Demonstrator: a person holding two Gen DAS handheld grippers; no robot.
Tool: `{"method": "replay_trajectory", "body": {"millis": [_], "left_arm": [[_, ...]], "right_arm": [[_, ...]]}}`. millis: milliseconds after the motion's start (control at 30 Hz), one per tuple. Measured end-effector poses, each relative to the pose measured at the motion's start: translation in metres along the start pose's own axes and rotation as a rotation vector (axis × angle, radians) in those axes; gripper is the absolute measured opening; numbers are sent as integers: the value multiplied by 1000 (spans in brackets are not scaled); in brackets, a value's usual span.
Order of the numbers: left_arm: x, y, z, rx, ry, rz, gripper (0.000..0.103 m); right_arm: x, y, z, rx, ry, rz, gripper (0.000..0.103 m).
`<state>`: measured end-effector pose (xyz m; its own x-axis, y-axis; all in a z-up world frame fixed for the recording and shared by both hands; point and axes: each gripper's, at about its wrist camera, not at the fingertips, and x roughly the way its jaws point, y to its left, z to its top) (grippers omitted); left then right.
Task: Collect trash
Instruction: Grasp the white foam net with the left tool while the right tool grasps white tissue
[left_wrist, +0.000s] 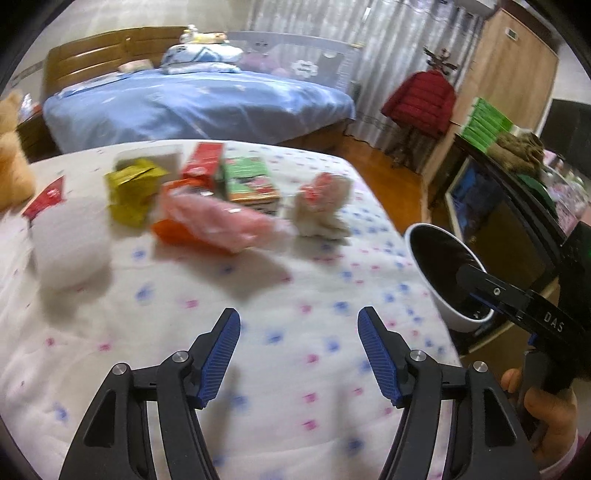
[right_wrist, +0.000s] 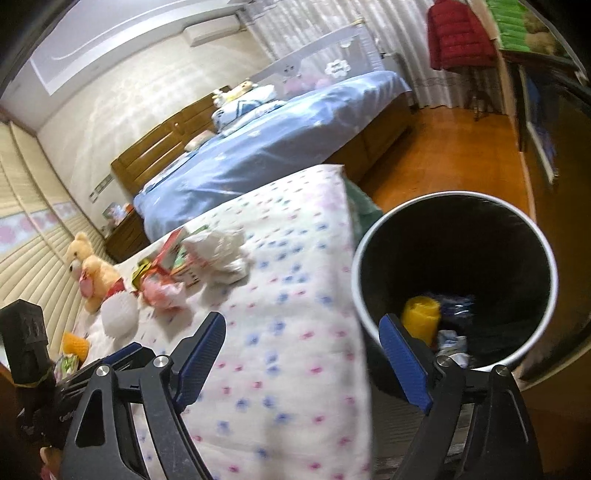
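Observation:
Trash lies on the flowered quilt (left_wrist: 258, 369): a yellow-green packet (left_wrist: 133, 188), a red box (left_wrist: 203, 162), a green carton (left_wrist: 251, 181), a pink plastic bag (left_wrist: 218, 221), a crumpled tissue (left_wrist: 325, 206) and a white foam net (left_wrist: 70, 247). My left gripper (left_wrist: 298, 317) hovers open and empty over the quilt, short of the pile. A white bin with a black inside (right_wrist: 454, 280) stands beside the bed, holding a yellow item (right_wrist: 421, 317) and blue wrappers (right_wrist: 456, 306). My right gripper (right_wrist: 303, 321) stands open and empty over the quilt's edge and the bin's rim.
A teddy bear (right_wrist: 92, 273) sits at the far side of the quilt. A bed with a blue cover (left_wrist: 199, 103) lies beyond. A red jacket (left_wrist: 421, 103) hangs over the wooden floor (right_wrist: 443, 147). A dark cabinet (left_wrist: 517, 221) stands behind the bin.

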<state>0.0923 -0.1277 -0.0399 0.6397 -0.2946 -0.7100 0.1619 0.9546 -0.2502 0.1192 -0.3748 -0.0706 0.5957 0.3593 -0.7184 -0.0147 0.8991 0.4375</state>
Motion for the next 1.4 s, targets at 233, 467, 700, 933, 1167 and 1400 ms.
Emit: {"method": "replay_trajectory", "body": {"millis": [233,467,700,933,1167,1400], "left_arm": [[-22,33,-8,-76,-13,53,66],[-41,59,-14,-127,-28,106,66],[-53,86,-13,-196,-37,149,67],[-49,115,3,-237,-53,188,68],[-36,135,23,-268,-67,195,68],[-12,145,30,-273,-51,191,53]], "right_arm": [[20,32,-5,-53,30,39,87],[42,59,-5,-101,50,59,87],[62,74,4,-131,60,59,87],[81,82,16,-144,67,48,87],[100,88,28,-157,70,39,87],[117,89,33,-162,84,4,85]]}}
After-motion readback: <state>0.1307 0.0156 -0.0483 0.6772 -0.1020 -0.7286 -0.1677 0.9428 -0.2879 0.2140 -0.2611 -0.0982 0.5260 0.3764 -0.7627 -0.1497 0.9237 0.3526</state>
